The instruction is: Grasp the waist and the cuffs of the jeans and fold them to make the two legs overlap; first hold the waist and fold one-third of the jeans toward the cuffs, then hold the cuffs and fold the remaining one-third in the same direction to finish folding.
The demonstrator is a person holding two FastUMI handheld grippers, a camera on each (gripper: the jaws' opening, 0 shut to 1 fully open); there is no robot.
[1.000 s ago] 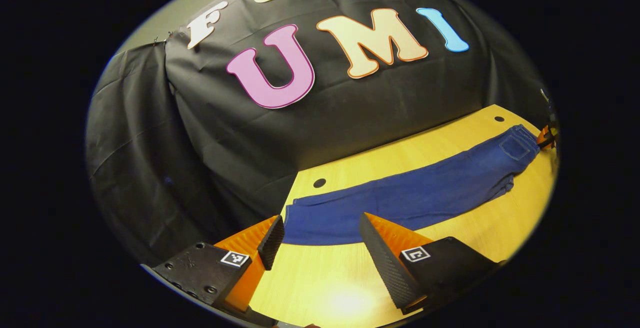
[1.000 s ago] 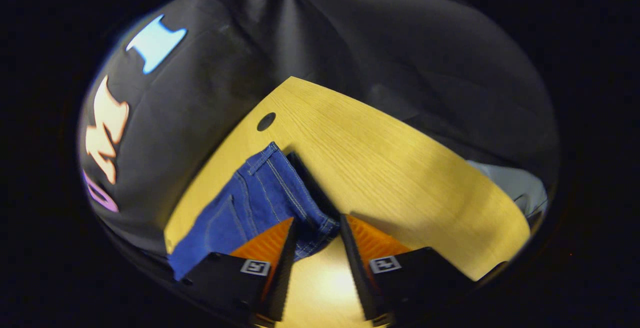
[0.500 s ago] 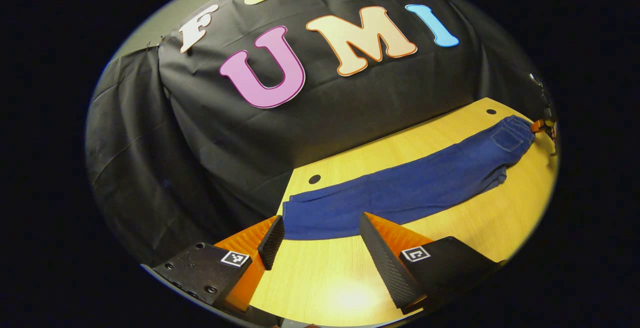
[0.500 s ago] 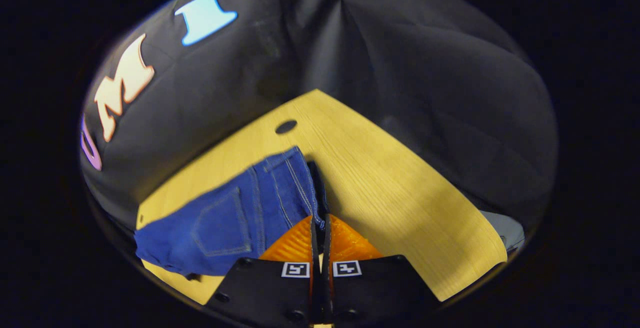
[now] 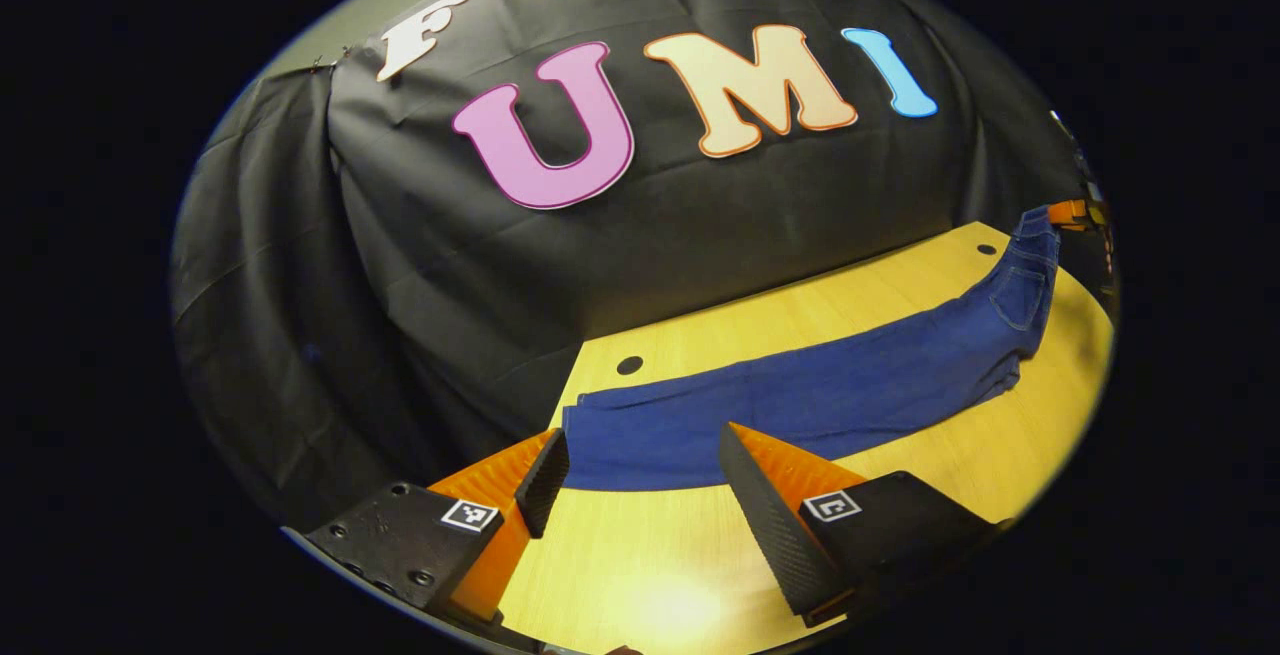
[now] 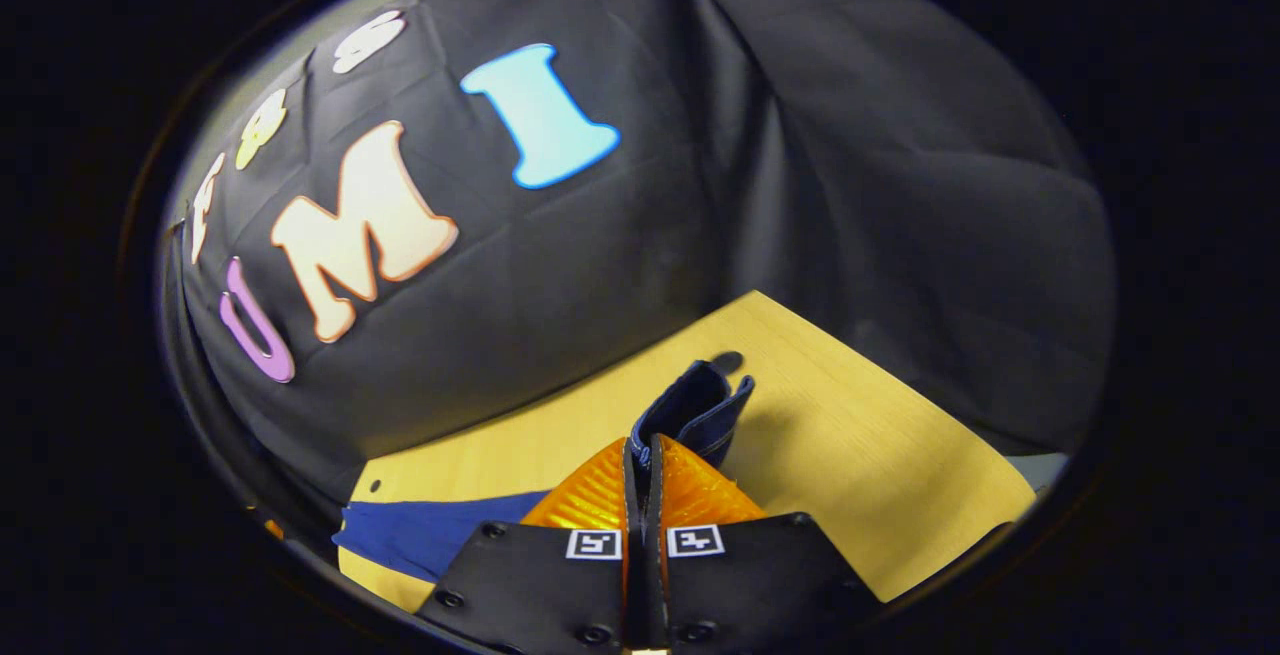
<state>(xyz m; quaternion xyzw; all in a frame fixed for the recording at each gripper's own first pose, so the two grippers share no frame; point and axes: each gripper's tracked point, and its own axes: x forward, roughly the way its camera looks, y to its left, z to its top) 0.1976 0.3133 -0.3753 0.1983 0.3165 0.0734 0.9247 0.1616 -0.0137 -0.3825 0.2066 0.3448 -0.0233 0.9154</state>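
- The jeans (image 5: 800,400) lie stretched along the bench (image 5: 900,480), near its far edge, legs overlapped.
- The cuffs (image 5: 590,435) rest flat by the left far corner.
- The right gripper (image 6: 641,455) is clamped on the waist (image 6: 695,410), which stands lifted off the bench at the right end.
- The left gripper (image 5: 640,475) hovers spread wide just short of the cuffs, gripping nothing.

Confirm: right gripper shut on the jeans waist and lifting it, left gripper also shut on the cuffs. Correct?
Not quite. The left gripper is open: in the left gripper view its fingers stand apart just short of the cuffs, touching nothing. The rest holds: in the right gripper view the right gripper is shut on the waist of the jeans, raised off the table.
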